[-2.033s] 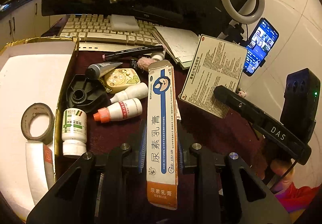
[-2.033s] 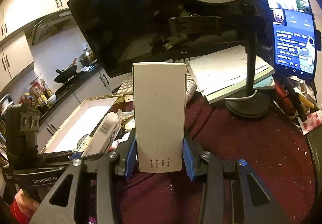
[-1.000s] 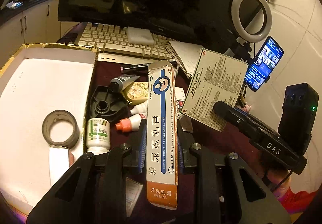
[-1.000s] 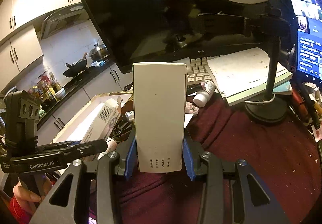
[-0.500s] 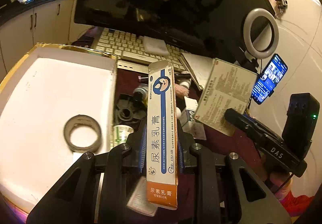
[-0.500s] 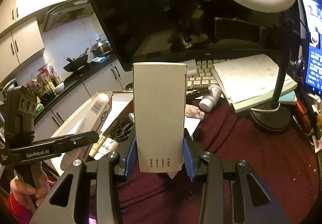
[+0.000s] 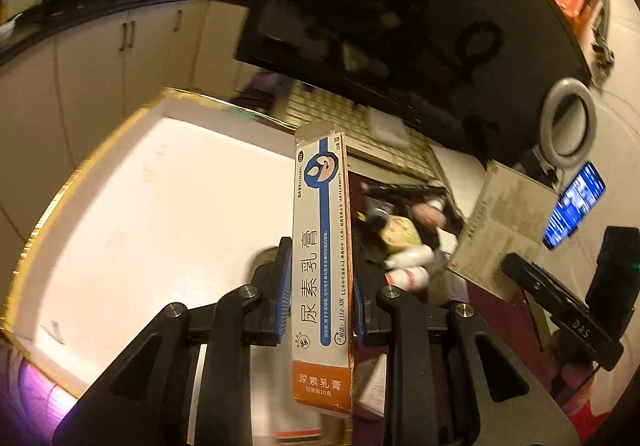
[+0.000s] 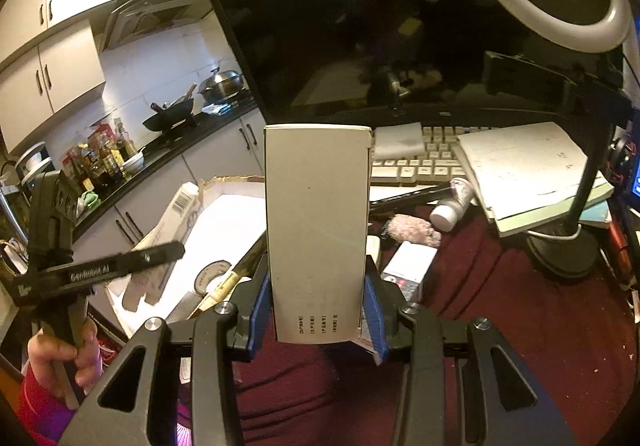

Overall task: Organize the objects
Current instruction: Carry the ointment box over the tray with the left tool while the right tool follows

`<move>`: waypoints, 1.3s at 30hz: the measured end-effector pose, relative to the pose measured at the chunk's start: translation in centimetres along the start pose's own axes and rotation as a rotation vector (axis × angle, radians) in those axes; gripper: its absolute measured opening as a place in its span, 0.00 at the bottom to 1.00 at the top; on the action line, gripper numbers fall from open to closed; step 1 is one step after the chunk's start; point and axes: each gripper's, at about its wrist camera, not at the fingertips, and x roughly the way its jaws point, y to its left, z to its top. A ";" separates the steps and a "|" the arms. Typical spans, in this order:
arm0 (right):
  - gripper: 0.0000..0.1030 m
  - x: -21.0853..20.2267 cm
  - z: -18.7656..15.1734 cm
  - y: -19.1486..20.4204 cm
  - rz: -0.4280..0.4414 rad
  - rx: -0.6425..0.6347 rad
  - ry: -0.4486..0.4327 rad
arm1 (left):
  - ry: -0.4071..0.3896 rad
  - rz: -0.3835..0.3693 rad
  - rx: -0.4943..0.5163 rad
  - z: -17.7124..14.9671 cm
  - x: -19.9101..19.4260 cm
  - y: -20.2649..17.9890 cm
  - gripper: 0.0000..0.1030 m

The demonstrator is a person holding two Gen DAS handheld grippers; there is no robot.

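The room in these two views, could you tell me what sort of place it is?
Probably a home desk beside an open kitchen: monitor and keyboard on the desk, wok on a counter under cabinets.

Two cardboard boxes: one long white, blue and orange box (image 7: pixel 322 266), one plain white box (image 8: pixel 317 234). One big gold-edged white tray (image 7: pixel 120 205) at nine o'clock.

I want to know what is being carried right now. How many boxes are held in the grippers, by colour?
Blue, white and orange box, in the left gripper: 1
Plain white box, in the right gripper: 1
Total: 2
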 end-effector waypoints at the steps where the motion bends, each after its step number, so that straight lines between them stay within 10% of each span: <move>1: 0.40 0.1 0.1 0.1 0.008 0.001 0.003 | 0.000 0.008 -0.008 0.1 -0.1 0.4 0.23; 14: 0.40 4.7 3.8 2.6 0.191 0.041 0.150 | 0.059 0.087 -0.056 -1.6 0.5 3.4 0.23; 27: 0.40 11.5 6.2 5.3 0.193 0.042 0.260 | 0.085 0.087 -0.044 -1.2 1.5 2.7 0.23; 39: 0.40 20.4 8.5 5.2 0.136 0.116 0.639 | 0.118 0.106 -0.019 -1.1 1.9 2.3 0.23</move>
